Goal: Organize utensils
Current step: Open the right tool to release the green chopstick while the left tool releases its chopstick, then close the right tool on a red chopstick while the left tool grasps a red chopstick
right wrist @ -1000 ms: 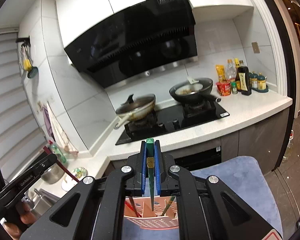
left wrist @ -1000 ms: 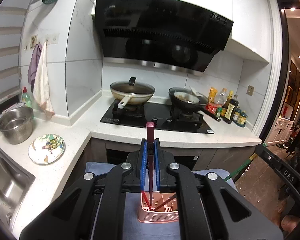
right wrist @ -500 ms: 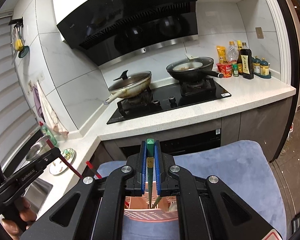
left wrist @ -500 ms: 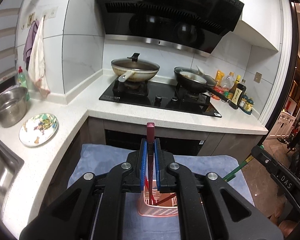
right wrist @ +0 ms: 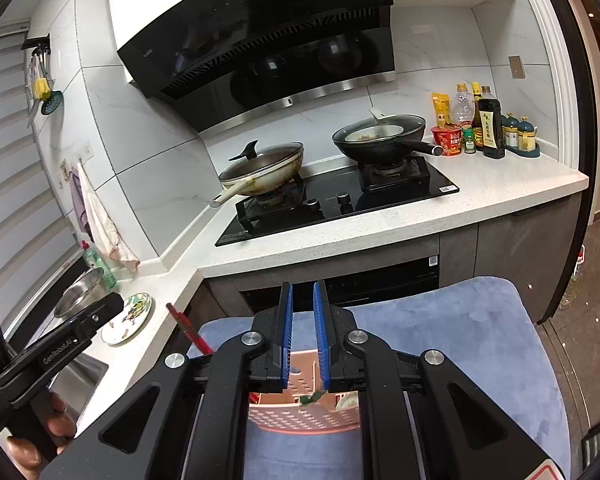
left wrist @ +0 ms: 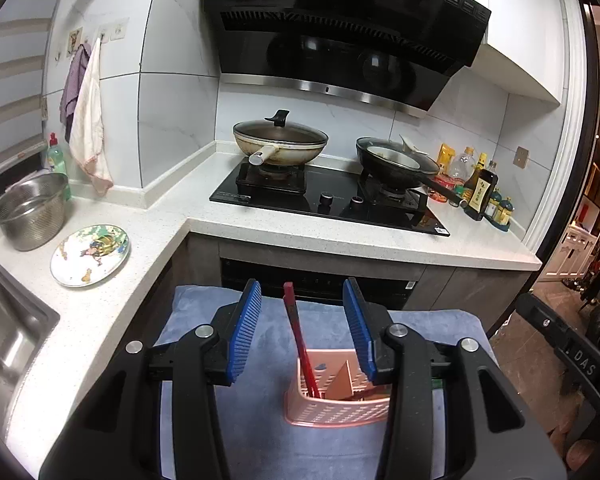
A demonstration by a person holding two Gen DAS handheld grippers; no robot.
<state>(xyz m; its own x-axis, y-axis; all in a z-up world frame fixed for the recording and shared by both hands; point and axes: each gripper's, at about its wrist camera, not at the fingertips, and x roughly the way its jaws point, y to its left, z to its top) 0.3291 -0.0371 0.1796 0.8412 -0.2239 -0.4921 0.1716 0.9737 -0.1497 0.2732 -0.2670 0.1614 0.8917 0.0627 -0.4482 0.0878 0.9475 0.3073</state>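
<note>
Step in hand: release into the holder. The left gripper (left wrist: 303, 330) has just been opening its jaws; the red chopstick (left wrist: 298, 336) stands between them, free of both pads, its lower end in the pink basket (left wrist: 336, 416) on the blue cloth (left wrist: 260, 432). The right gripper (right wrist: 302, 344) shows a narrow empty gap, its jaws just parting, above a green utensil tip (right wrist: 311, 397) in the basket. Next move, in my judgement: withdraw both grippers upward without knocking the utensils.

A: Bright, even indoor light; both views are sharp, no motion blur.

B: Glare? The hood (left wrist: 340, 36) beyond the gripper mirrors round highlights, and the hob (right wrist: 336, 204) gleams.

A: Fisheye bends walls at the edges; corners go black. Doorway at right is dim.
</note>
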